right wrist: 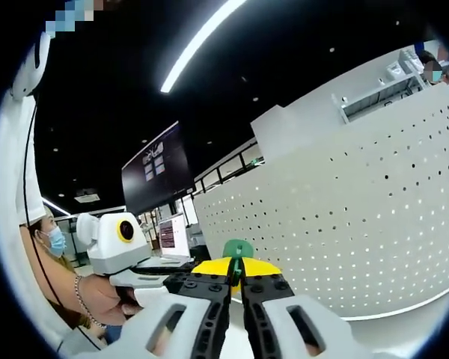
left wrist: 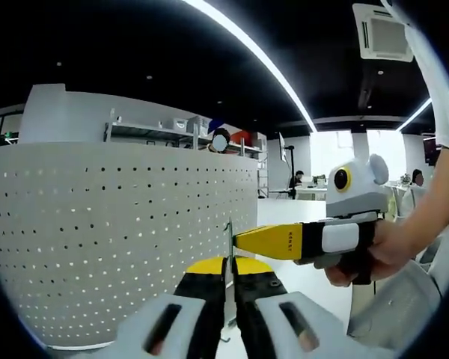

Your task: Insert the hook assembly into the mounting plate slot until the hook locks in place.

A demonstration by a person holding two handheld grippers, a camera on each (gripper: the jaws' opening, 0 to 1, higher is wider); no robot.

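We are pinching the thin metal hook (left wrist: 229, 247) in the left gripper (left wrist: 230, 278), fingers clamped on it, beside the perforated panel (left wrist: 120, 239); our right gripper (right wrist: 236, 283) seemingly is nipping a green piece (right wrist: 237, 250), perhaps steadying insertion.

In your left gripper view, the perforated panel (left wrist: 120, 239) fills the left and centre, with shelving (left wrist: 179, 134) behind its top edge. Your left gripper (left wrist: 229, 280) rises at bottom centre; the right gripper (left wrist: 243, 241) enters from the right, just above it. In your right gripper view, the panel (right wrist: 344, 217) lies right, a monitor (right wrist: 157, 168) upper left behind it, and a laptop (right wrist: 172, 235) lower centre-left.
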